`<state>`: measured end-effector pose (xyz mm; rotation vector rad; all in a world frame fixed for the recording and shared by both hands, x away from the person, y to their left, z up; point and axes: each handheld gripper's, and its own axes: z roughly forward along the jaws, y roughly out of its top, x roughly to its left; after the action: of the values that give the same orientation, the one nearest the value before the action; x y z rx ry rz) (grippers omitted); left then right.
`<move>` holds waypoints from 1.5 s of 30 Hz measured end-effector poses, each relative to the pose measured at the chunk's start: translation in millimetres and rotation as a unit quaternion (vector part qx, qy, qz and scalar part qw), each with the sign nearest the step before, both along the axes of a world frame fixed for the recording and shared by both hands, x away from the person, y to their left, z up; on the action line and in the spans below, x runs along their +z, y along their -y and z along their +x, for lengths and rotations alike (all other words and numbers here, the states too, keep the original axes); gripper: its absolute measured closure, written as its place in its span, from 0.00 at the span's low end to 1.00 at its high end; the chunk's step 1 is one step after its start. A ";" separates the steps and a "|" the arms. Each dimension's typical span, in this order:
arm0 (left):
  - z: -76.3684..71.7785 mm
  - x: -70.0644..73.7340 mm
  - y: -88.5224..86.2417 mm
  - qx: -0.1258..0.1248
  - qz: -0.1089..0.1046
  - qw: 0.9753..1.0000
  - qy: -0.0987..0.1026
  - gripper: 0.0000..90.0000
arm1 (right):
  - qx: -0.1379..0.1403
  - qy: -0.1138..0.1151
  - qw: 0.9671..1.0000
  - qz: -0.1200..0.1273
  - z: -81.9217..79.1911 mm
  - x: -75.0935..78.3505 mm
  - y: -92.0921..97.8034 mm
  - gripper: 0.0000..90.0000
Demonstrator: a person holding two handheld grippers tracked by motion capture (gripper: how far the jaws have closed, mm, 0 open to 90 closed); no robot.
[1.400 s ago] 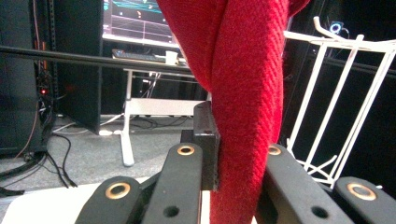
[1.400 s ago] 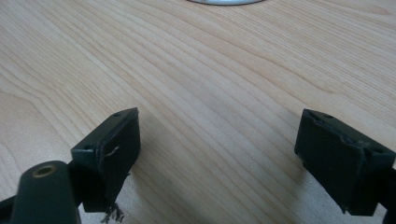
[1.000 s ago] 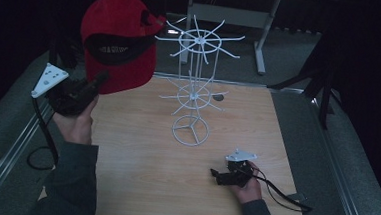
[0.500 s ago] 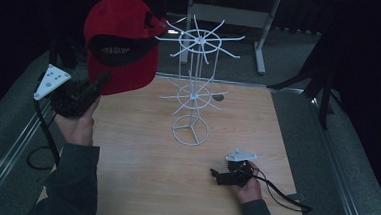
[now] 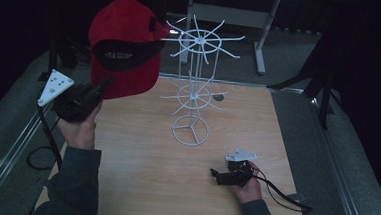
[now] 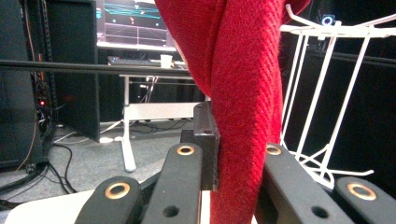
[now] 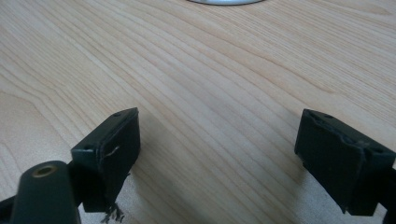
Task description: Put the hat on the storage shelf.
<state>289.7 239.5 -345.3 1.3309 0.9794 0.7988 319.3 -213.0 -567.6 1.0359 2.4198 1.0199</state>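
- Red fabric baseball cap [image 5: 124,48] with a black underside to its brim hangs in the air at the left of the high view, above the table's left rear corner and just left of the rack's upper spokes.
- Left gripper [image 5: 99,84], black with a grey three-cornered plate on top, is held up from below the cap; its jaws are closed tight on the cap's lower edge.
- In the left gripper view, a thick fold of the red cap [image 6: 238,93] stands pinched between the two black jaws, with white rack wires just to its right.
- White wire display rack [image 5: 194,95] stands upright near the middle rear of the light wooden table [image 5: 138,184], with a wheel of spokes at its top, a smaller one lower down and a round ring base.
- Right gripper [image 5: 215,175] lies low at the table's near right, held in the person's right hand, well apart from the rack's base.
- In the right gripper view, its jaws stand wide open just above the bare wood grain [image 7: 210,93] and hold nothing.
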 end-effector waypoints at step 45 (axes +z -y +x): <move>9.8 -76.3 -3.9 -0.021 0.001 0.997 -0.079 0.51 | -0.001 0.000 1.000 0.001 0.0 -0.1 -0.1 0.16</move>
<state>299.5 243.4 -421.5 1.4290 1.0699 0.6705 319.3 -212.9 -567.7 1.0373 2.4175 1.0233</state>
